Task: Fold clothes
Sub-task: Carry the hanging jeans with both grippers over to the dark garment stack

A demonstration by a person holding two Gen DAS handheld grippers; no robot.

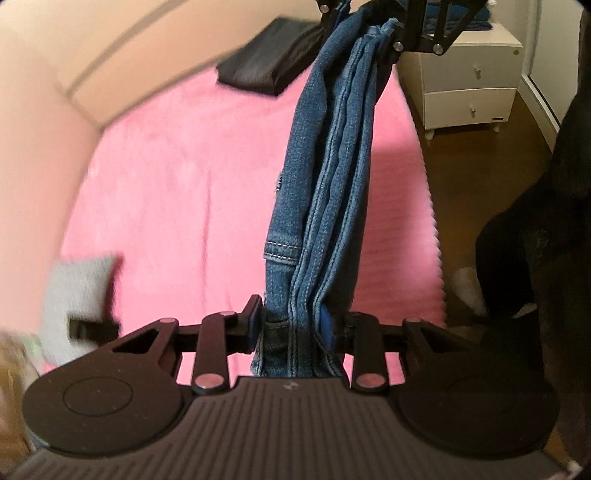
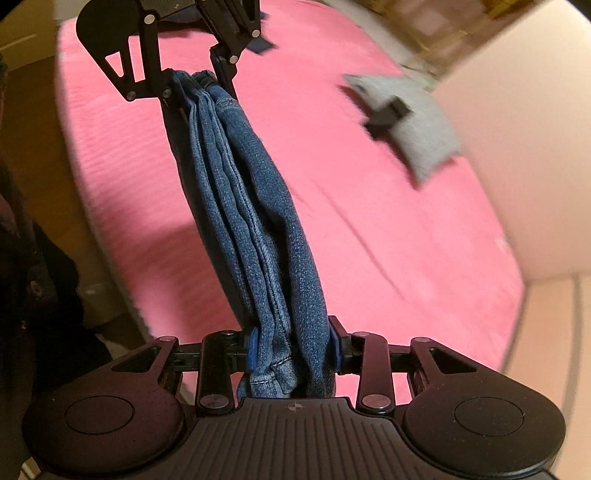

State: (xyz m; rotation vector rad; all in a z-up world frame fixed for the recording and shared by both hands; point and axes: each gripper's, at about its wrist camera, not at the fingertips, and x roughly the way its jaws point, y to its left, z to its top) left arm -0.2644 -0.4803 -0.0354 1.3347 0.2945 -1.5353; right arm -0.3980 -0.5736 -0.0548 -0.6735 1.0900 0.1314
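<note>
A folded pair of blue jeans (image 1: 325,177) hangs stretched between both grippers, lifted above the pink bed (image 1: 177,177). My left gripper (image 1: 293,325) is shut on one end of the bunched denim, its blue pads pressing the layers. The right gripper (image 1: 365,33) shows at the top of the left wrist view, clamped on the far end. In the right wrist view the jeans (image 2: 251,221) run from my right gripper (image 2: 293,349), shut on the denim, up to the left gripper (image 2: 195,85) at the top.
A folded black garment (image 1: 269,59) lies at the far end of the bed. A grey garment (image 2: 410,118) with a black patch lies near the wall. A white drawer unit (image 1: 469,81) stands on the wood floor beside the bed. A person's dark clothing (image 1: 546,206) fills the right edge.
</note>
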